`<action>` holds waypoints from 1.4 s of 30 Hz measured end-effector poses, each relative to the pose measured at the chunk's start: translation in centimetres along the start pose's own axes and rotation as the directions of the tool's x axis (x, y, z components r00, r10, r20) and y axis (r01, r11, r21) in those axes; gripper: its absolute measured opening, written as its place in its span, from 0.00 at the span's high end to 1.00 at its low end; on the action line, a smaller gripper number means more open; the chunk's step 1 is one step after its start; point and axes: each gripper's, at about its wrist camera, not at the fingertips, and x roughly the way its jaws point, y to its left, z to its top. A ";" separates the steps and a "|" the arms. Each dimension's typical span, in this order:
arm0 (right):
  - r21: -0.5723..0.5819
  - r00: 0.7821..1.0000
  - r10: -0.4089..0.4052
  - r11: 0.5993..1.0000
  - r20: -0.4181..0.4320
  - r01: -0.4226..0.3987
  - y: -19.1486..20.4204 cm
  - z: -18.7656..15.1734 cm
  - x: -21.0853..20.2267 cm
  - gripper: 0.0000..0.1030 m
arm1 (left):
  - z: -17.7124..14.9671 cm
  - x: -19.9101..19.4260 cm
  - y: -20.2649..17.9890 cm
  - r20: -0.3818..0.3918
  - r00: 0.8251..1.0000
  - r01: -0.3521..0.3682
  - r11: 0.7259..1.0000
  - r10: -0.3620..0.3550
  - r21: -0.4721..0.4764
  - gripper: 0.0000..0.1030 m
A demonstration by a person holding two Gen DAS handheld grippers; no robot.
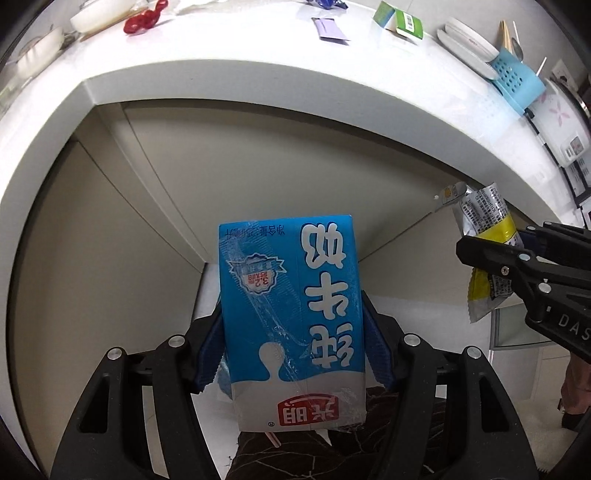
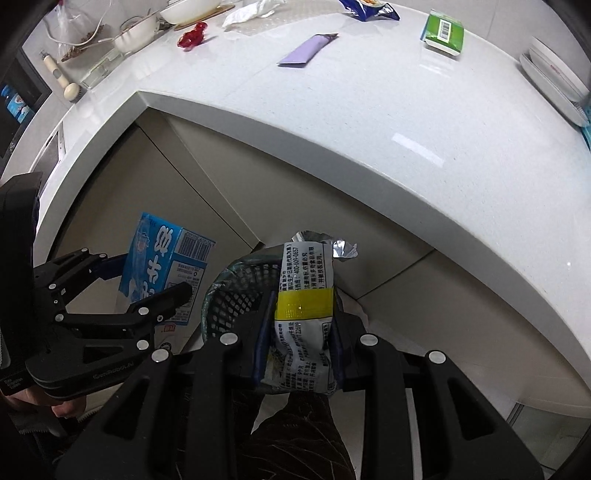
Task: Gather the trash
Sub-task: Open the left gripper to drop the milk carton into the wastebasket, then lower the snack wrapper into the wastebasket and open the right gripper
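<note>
My left gripper [image 1: 293,332] is shut on a blue and white milk carton [image 1: 291,317], held upside down below the counter edge. The carton also shows in the right wrist view [image 2: 162,273], with the left gripper [image 2: 147,291] around it. My right gripper [image 2: 300,336] is shut on a silver snack wrapper with a yellow band [image 2: 304,306], held above a black mesh trash basket [image 2: 240,295]. The wrapper [image 1: 487,236] and right gripper [image 1: 495,254] show at the right of the left wrist view.
The white countertop [image 2: 369,122] holds a purple wrapper [image 2: 308,50], a green carton [image 2: 443,33], a blue chip bag [image 2: 369,9], a red wrapper [image 2: 192,35], crumpled tissue [image 2: 255,13], bowls [image 2: 136,33] and plates [image 2: 557,77]. Beige cabinet doors [image 1: 184,192] stand below.
</note>
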 end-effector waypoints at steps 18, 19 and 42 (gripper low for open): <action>-0.042 0.998 0.060 0.997 0.000 -0.060 1.3 0.1 1.8 0.75 | 0.1 -2.3 3.0 0.102 0.994 -0.028 0.994 0.038 -0.105 0.06; -0.048 0.998 0.066 0.997 -0.002 -0.066 1.6 0.0 2.0 0.75 | 0.0 -2.6 3.4 0.103 0.994 -0.029 0.993 0.041 -0.113 0.06; -0.062 0.994 0.067 0.995 -0.087 -0.072 5.1 -1.1 8.2 0.67 | -2.6 -2.6 9.8 0.037 0.994 -0.089 0.974 0.098 -0.210 0.06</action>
